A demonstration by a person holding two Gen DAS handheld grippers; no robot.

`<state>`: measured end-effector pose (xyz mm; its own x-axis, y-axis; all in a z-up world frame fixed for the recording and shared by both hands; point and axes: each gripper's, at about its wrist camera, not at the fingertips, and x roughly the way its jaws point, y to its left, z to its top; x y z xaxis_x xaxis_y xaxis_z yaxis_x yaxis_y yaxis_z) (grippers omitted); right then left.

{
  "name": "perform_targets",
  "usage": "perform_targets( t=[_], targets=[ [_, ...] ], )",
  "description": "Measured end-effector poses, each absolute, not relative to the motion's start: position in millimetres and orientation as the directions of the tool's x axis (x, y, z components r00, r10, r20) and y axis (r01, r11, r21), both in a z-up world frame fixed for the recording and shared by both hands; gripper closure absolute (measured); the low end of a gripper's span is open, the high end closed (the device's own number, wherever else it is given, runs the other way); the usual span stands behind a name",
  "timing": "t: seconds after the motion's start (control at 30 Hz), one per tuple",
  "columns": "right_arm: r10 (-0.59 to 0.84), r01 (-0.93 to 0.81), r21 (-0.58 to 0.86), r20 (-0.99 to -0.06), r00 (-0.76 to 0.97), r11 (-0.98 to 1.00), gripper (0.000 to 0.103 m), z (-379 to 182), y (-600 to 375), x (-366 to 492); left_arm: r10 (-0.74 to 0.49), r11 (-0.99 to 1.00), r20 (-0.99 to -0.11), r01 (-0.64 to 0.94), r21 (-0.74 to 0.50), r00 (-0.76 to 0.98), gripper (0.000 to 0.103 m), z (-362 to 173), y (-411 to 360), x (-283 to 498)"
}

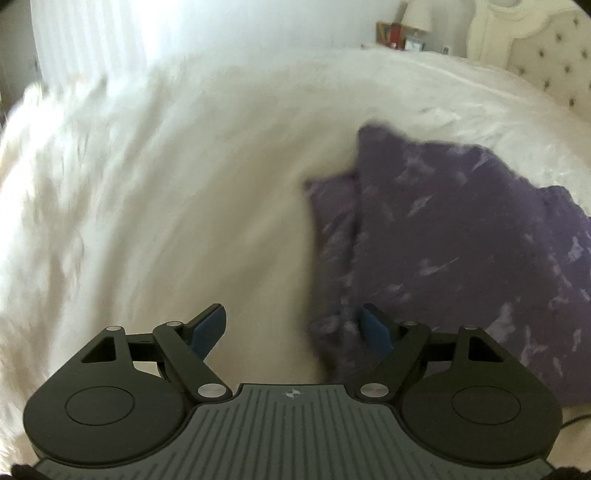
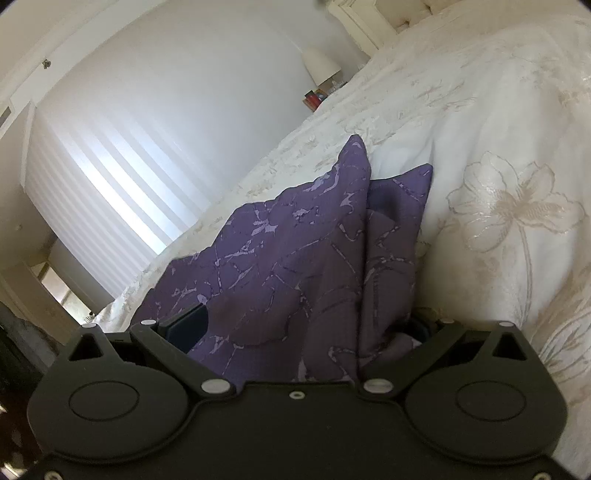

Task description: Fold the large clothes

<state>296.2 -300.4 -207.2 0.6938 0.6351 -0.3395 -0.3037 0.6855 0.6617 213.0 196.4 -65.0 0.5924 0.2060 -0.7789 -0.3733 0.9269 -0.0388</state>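
Observation:
A purple garment with pale marbled streaks lies folded in layers on the white bedspread, at the right of the blurred left wrist view. My left gripper hangs over the bed with its jaws apart. Nothing is between its blue pads, and the right pad sits at the garment's near left edge. In the right wrist view the same garment bunches up between the wide-set jaws of my right gripper. Only that gripper's left finger shows; cloth hides the right one.
The bedspread has a flower pattern. A tufted headboard stands at the far right. A bedside table carries a lamp and small items. A bright window blind fills the wall to the left.

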Motion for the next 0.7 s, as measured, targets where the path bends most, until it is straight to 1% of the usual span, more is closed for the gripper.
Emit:
perform_targets(
  t=[0.03, 0.07, 0.1, 0.17, 0.33, 0.43, 0.47, 0.5, 0.53, 0.6, 0.63, 0.7],
  targets=[
    [0.636, -0.304, 0.664, -0.337, 0.694, 0.684, 0.001, -207.4, -300.3, 297.2, 0.187, 0.917, -0.786, -0.391, -0.075, 0.59, 0.024, -66.0, 204.4, 208.2],
    [0.637, -0.304, 0.665, -0.336, 0.694, 0.682, 0.001, -207.6, -301.1, 297.9, 0.195, 0.907, -0.786, -0.413, -0.084, 0.587, 0.026, -63.0, 207.1, 206.1],
    [0.638, -0.304, 0.667, -0.333, 0.694, 0.68, 0.001, -207.5, -301.7, 298.1, 0.212, 0.902, -0.777, -0.425, -0.079, 0.592, 0.032, -56.6, 205.8, 203.7],
    [0.639, -0.304, 0.671, -0.329, 0.695, 0.676, 0.001, -208.2, -302.4, 299.3, 0.216, 0.907, -0.739, -0.411, -0.089, 0.638, 0.033, -37.1, 194.3, 201.7],
    [0.643, -0.307, 0.677, -0.321, 0.695, 0.669, 0.001, -209.2, -305.3, 300.1, 0.035, 0.945, -0.614, -0.226, -0.236, 0.788, 0.033, 11.2, 144.3, 221.1],
    [0.645, -0.309, 0.679, -0.316, 0.696, 0.666, 0.001, -210.2, -307.1, 298.4, -0.126, 0.932, -0.559, -0.095, -0.349, 0.819, 0.033, 19.0, 111.1, 250.8],
    [0.645, -0.309, 0.681, -0.313, 0.697, 0.664, 0.001, -210.2, -307.7, 298.2, -0.178, 0.923, -0.541, -0.051, -0.381, 0.822, 0.037, 18.1, 99.7, 262.2],
    [0.646, -0.309, 0.683, -0.311, 0.697, 0.662, 0.001, -210.4, -308.0, 298.1, -0.213, 0.917, -0.528, -0.018, -0.398, 0.822, 0.05, 16.0, 87.6, 273.4],
    [0.647, -0.31, 0.683, -0.309, 0.697, 0.661, 0.001, -210.6, -308.8, 297.3, -0.227, 0.917, -0.527, -0.003, -0.399, 0.819, 0.058, 12.4, 76.8, 280.9],
    [0.648, -0.311, 0.685, -0.306, 0.697, 0.658, 0.001, -210.9, -309.5, 297.2, -0.262, 0.914, -0.541, 0.025, -0.405, 0.799, 0.085, 1.5, 61.3, 302.1],
    [0.649, -0.312, 0.686, -0.304, 0.697, 0.657, 0.002, -211.2, -310.0, 297.2, -0.275, 0.912, -0.552, 0.033, -0.408, 0.787, 0.087, -5.0, 54.6, 310.0],
    [0.651, -0.314, 0.69, -0.297, 0.698, 0.652, 0.002, -211.8, -311.1, 296.9, -0.283, 0.915, -0.58, 0.034, -0.402, 0.764, 0.087, -17.1, 44.9, 322.3]
  ],
)
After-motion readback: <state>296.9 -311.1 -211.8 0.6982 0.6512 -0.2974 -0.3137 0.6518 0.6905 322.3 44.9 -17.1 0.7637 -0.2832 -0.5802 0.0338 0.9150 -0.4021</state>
